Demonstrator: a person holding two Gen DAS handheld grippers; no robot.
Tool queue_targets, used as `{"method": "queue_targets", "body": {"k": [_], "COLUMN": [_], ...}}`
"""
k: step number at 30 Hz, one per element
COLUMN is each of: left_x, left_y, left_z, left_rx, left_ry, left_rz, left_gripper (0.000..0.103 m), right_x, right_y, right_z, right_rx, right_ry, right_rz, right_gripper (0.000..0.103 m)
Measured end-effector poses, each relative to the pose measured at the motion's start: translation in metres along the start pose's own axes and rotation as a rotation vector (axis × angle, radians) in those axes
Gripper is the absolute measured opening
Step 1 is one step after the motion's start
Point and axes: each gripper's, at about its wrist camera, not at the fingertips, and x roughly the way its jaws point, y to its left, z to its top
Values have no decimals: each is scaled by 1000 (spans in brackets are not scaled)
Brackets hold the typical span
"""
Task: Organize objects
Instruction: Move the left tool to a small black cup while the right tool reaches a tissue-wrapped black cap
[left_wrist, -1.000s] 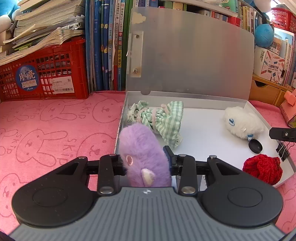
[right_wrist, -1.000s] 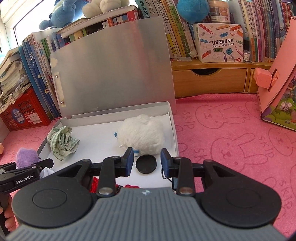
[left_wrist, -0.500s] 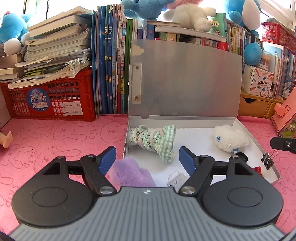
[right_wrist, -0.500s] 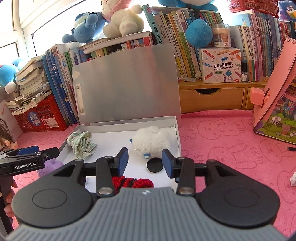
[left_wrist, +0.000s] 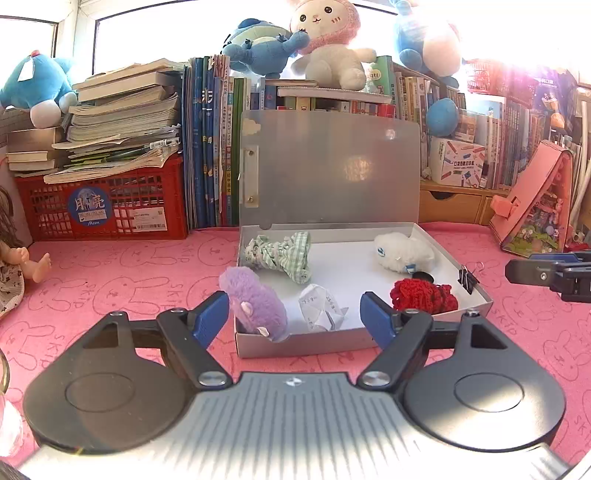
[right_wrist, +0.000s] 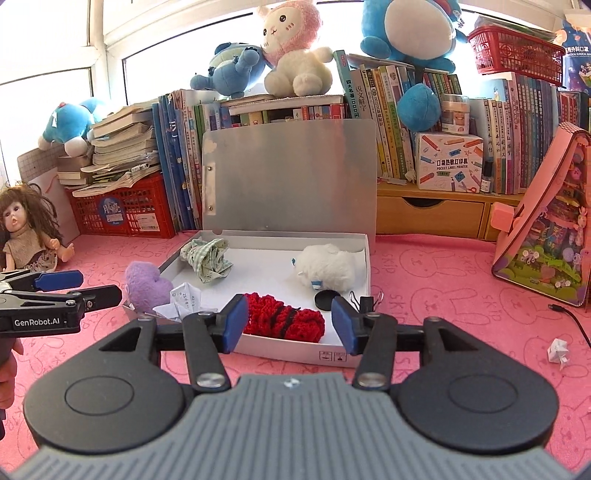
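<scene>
A counter (right_wrist: 436, 295) covered by a pink cloth printed with rabbit outlines is seen, backed by a wall of books and plush toys. At the far left a doll (right_wrist: 26, 236) is seated before a red crate (left_wrist: 103, 206) stacked with books. Toward the middle an open white box (left_wrist: 295, 341) is placed with its lid (left_wrist: 332, 166) upright against the books. A purple plush toy (left_wrist: 255, 302) is draped over the box's near left corner, part inside and part over the wall. Inside, from left to right, a green checked cloth (left_wrist: 280, 253), a crumpled paper (left_wrist: 321, 308), a red knitted piece (left_wrist: 421, 295) at the near wall, a white plush toy (left_wrist: 402, 251) and a black cap (right_wrist: 327, 298) are seen, with a binder clip (left_wrist: 467, 278) set on the right wall. The left gripper (left_wrist: 295, 317) is held short of the box's front wall with its jaws spread, just widened, nothing pressed between them. The right gripper (right_wrist: 288, 325) is likewise parted, just widened, empty, before the near wall. Bare pink cloth lies to the right as far as a pink toy house (right_wrist: 550, 229), with a paper scrap (right_wrist: 559, 350) and a black cable (right_wrist: 572, 321) near it.
</scene>
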Motion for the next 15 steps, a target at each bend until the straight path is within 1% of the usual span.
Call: {"method": "queue_targets", "body": {"k": [3,5,9,15], "left_x": [-21,-34,-53,-71], "left_y": [-4,-8,-16,-20], "left_z": [-19,-34,-62,-97], "left_rx": [8,17,36,-4], "left_ry": [-11,-13,-10,23], "left_rz": [-11,-14,-3,-16], "left_gripper": [82,84,86,87], "right_x": [-11,-18,-31,-43], "right_y": [2,4,11,26], "right_z": [-13,-22,-45,-82], "right_rx": [-4,-7,-26,-64], "right_ry": [0,-3,-1,26], "right_rz": [7,5,6,6], "right_gripper": [67,67,67,68]}}
